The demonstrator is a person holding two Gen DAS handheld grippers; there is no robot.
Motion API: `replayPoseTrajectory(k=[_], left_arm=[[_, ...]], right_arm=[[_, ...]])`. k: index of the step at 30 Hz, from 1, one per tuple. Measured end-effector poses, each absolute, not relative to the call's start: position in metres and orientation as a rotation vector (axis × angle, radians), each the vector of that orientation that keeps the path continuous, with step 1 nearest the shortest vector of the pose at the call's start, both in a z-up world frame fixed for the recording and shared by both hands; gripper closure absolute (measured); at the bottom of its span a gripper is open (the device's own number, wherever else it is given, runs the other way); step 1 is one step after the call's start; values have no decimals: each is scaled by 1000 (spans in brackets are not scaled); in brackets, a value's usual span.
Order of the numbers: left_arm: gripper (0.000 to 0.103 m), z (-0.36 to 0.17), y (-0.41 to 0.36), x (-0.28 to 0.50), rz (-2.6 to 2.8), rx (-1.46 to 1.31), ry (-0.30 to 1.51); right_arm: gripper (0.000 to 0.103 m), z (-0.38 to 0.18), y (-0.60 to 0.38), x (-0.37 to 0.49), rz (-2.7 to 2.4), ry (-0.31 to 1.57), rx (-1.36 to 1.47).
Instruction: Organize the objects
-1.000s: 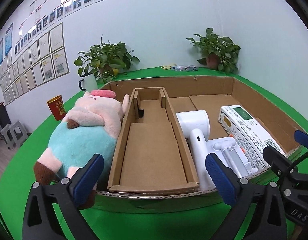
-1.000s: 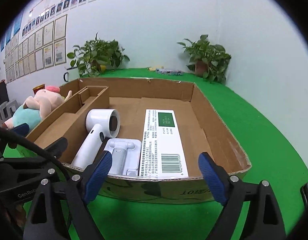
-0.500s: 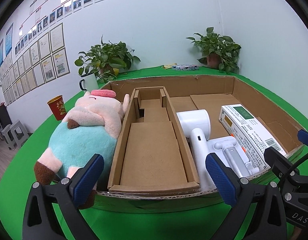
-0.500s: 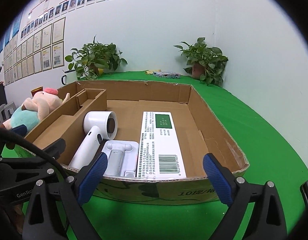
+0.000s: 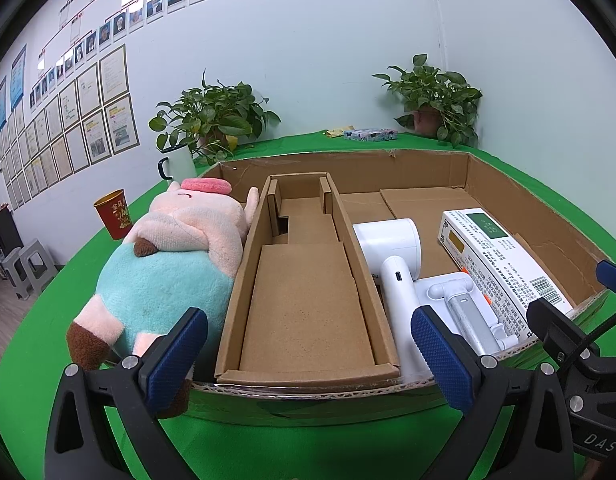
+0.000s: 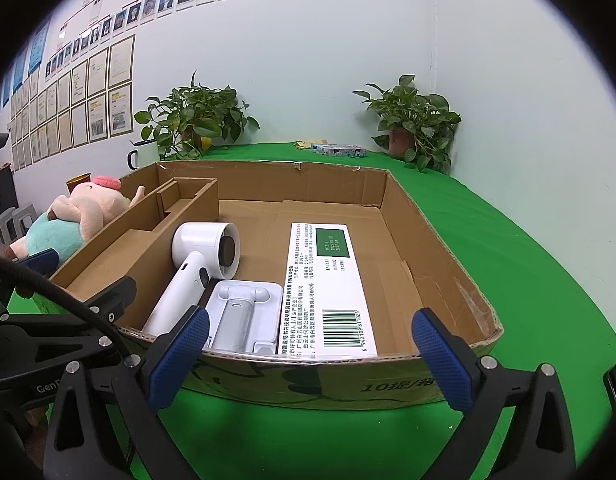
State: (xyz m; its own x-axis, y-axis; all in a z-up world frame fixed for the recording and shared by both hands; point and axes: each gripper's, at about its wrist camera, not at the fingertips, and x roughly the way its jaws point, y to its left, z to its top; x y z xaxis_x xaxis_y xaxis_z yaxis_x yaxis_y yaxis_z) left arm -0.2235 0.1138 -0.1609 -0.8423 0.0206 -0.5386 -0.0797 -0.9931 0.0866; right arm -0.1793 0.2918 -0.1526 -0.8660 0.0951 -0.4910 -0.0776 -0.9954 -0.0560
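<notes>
A shallow cardboard box [image 5: 315, 398] [image 6: 319, 376] sits on the green table. Inside lie a brown cardboard insert [image 5: 308, 284] [image 6: 120, 252], a white hair dryer [image 5: 391, 264] [image 6: 200, 264], a white folding stand [image 5: 463, 308] [image 6: 244, 316] and a white medicine carton [image 5: 495, 256] [image 6: 327, 284]. A plush pig [image 5: 164, 272] [image 6: 72, 220] lies against the box's left side. My left gripper [image 5: 308, 360] is open and empty before the box's near wall. My right gripper [image 6: 308, 354] is open and empty before the same wall, further right.
Two potted plants [image 5: 212, 120] [image 5: 435, 100] stand at the back wall. A white mug [image 5: 176, 162], a red cup [image 5: 114, 214] and a small patterned box [image 5: 369, 134] sit on the green table behind the cardboard box. Grey stools [image 5: 24, 268] stand at far left.
The right gripper has tilted up and drawn slightly back, so the box sits lower in its view. The left gripper has barely moved. Nothing was grasped or released.
</notes>
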Motion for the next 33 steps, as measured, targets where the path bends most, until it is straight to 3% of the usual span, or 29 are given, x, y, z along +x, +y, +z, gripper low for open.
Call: replayPoseTrajectory(k=[33], left_arm=[[0, -163, 116, -225, 2967, -868, 158]], right_arm=[[1, -153, 296, -179, 2966, -39, -781]])
